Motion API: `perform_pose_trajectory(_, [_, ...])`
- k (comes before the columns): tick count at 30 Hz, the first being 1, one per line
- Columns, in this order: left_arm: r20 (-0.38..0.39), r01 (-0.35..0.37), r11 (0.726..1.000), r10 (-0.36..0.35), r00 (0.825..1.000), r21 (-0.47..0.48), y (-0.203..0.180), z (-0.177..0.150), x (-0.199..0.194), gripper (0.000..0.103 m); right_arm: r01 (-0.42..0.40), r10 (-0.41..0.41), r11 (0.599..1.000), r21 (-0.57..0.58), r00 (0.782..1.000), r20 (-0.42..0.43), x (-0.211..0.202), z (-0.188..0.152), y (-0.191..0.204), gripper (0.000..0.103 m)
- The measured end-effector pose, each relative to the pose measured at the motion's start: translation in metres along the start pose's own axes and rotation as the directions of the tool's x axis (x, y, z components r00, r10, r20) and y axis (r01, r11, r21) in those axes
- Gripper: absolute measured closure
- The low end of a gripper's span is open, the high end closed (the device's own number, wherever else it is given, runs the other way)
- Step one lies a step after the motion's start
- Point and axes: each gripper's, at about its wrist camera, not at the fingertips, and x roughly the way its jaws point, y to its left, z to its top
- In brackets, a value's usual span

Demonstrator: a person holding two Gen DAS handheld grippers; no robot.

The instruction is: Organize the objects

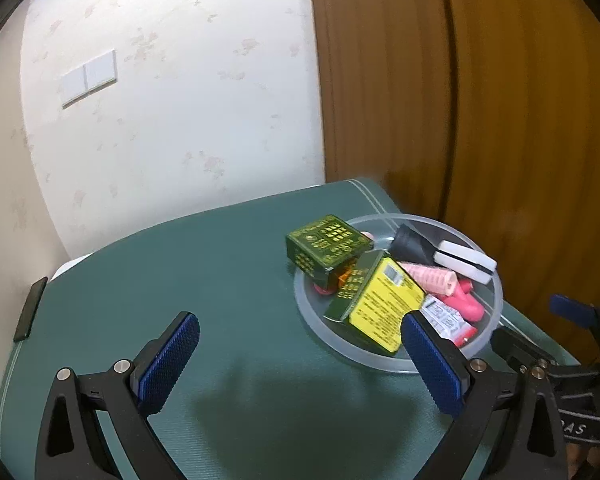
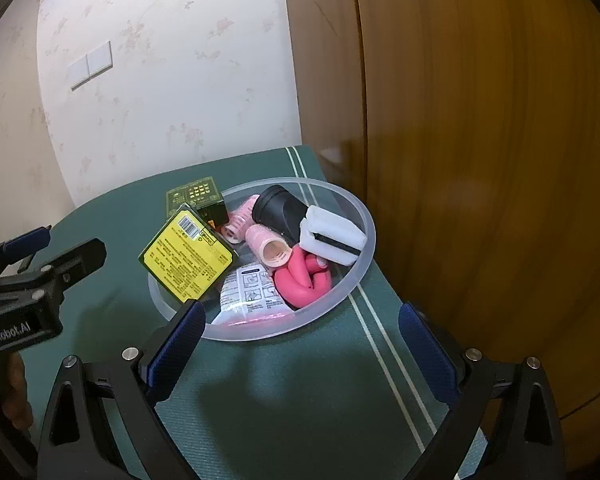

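Note:
A clear plastic bowl (image 1: pixel 496 280) (image 2: pixel 360 276) sits on the green table near its right edge. It holds a green box with a yellow label (image 1: pixel 376 308) (image 2: pixel 188 260), a second green box (image 1: pixel 328 244) (image 2: pixel 196 196), pink hair rollers (image 1: pixel 432 276) (image 2: pixel 270 246), a pink rubbery piece (image 2: pixel 300 276), a black cone-shaped item (image 2: pixel 278 210), a white block (image 2: pixel 334 236) and a printed packet (image 2: pixel 252 290). My left gripper (image 1: pixel 300 352) is open and empty, left of the bowl. My right gripper (image 2: pixel 300 344) is open and empty, just in front of the bowl.
The green table (image 1: pixel 204 264) (image 2: pixel 284 392) stands against a floral wallpaper wall with a white switch plate (image 1: pixel 88 78). A wooden door (image 2: pixel 480 160) is close on the right. A dark flat object (image 1: pixel 30 308) lies at the table's left edge.

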Motion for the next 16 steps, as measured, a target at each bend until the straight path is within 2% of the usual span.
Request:
perform_pose_trajectory(9, [-0.057,0.101,0.994,-0.103,0.993,-0.037,-0.0041,-0.0025,0.0084,0.0,0.009,-0.009,1.0,0.017,1.0,-0.012,0.0019,-0.0006,-0.0044,0.005])
perform_pose_trajectory(16, [-0.05,0.079,0.997,-0.079,0.996,-0.015,-0.006,-0.0042,0.0094,0.0,0.012,-0.012,1.0,0.009,1.0,-0.011,0.0018,-0.0006,-0.0028,0.005])
